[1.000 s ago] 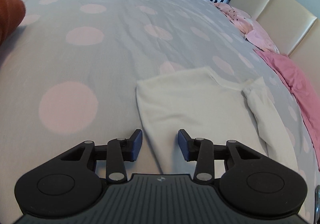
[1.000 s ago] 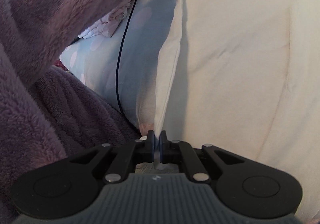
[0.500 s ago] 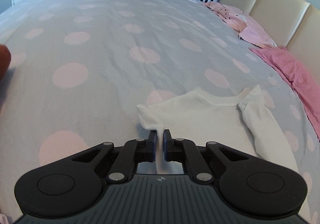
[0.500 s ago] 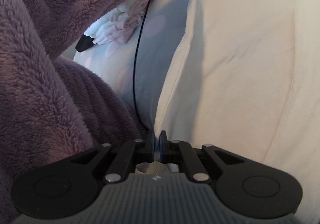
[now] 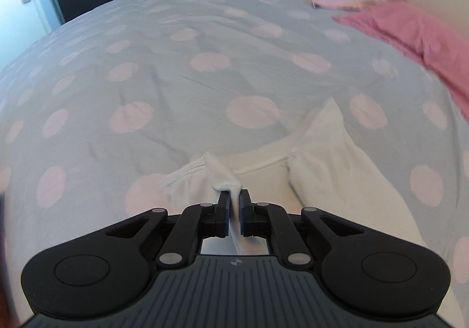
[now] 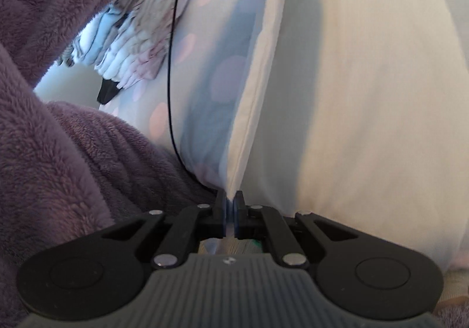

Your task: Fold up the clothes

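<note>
Bedding comes first: a wide grey bed cover with pale pink round dots (image 5: 181, 70) is spread over the bed, and on its near side the white soft cotton garment (image 5: 328, 169) is laid, one sleeve folded over its body. At the far edge a pink crumpled cloth (image 5: 410, 26) is seen, and in the right wrist view a small pile of folded pale clothes (image 6: 137, 46) is lying beside a purple fleece sleeve (image 6: 52, 137).

The left tool (image 5: 233, 207) is closed on a bunched corner of the garment near the ribbed neckline, which is lifted a little from the cover. The right tool (image 6: 230, 210) is closed on the hemmed side edge (image 6: 252, 99), which is pulled taut.

The fabric is judged light, limp and not fragile; it will sag between the two holds. Seams and corners are probably the best places to be gripped.
</note>
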Available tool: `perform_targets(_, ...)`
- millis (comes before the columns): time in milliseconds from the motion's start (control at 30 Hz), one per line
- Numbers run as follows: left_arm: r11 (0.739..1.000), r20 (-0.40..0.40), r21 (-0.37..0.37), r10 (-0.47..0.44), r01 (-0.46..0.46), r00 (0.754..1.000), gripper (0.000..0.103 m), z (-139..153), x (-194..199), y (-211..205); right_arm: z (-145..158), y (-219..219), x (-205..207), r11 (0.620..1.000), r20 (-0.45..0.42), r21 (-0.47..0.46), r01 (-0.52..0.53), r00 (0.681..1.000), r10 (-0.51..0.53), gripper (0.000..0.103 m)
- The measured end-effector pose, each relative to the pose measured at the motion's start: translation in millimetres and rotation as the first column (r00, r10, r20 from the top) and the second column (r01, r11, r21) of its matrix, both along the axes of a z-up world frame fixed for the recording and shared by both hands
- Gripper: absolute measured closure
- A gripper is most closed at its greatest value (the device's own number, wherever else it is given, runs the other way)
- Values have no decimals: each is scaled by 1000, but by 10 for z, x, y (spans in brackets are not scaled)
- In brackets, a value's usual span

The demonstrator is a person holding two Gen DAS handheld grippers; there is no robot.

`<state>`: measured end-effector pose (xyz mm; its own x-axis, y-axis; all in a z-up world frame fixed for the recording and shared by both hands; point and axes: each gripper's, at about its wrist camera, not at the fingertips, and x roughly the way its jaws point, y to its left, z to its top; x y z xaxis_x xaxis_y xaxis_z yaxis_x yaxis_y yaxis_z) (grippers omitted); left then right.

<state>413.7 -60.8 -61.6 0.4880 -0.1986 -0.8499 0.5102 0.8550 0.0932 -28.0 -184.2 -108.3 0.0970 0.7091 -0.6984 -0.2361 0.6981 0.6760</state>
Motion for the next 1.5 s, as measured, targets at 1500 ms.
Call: perform_targets(1500,950,-226,-274,88,-150,970,61,-124,-3755,1532,-68,-51,-286,975,67,-220,-33,997,49,98)
